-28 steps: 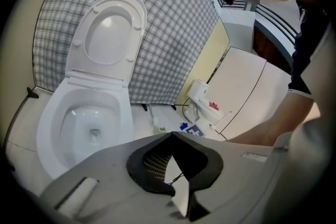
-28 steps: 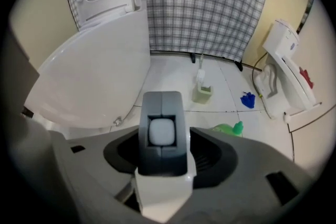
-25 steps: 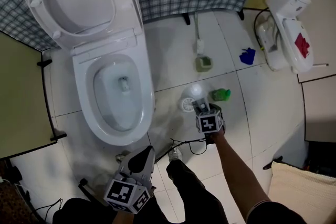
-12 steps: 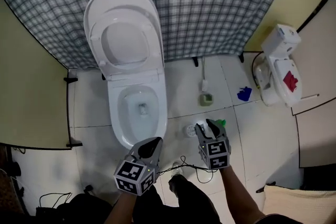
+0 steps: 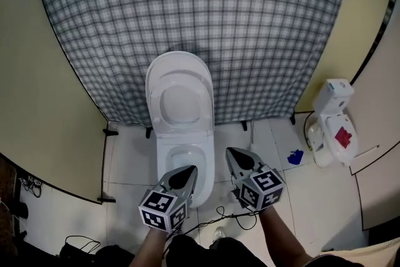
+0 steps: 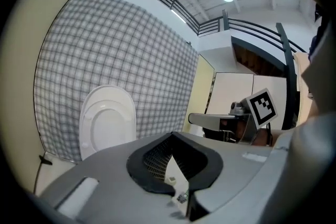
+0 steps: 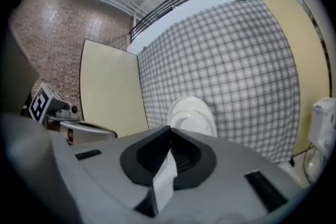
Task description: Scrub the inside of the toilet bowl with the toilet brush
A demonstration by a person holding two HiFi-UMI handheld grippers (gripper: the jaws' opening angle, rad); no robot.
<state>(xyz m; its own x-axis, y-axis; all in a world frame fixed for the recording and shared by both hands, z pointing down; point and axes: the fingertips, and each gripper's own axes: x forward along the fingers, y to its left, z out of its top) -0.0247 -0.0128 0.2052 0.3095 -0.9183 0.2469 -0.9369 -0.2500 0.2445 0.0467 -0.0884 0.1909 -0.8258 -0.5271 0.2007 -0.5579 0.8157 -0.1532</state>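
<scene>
Both the left hand-held gripper and the right hand-held gripper are fully closed and hold nothing, just before the toilet bowl. Reaching for the unseen toilet brush with closed jaws may topple it.

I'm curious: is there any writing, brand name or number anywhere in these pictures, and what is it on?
No words or numbers can be read anywhere.
Left marker cube and right marker cube: black-and-white square patterns only, not letters.
Red label on the white unit by the wall: too small to read.
Toilet: no brand mark visible.
</scene>
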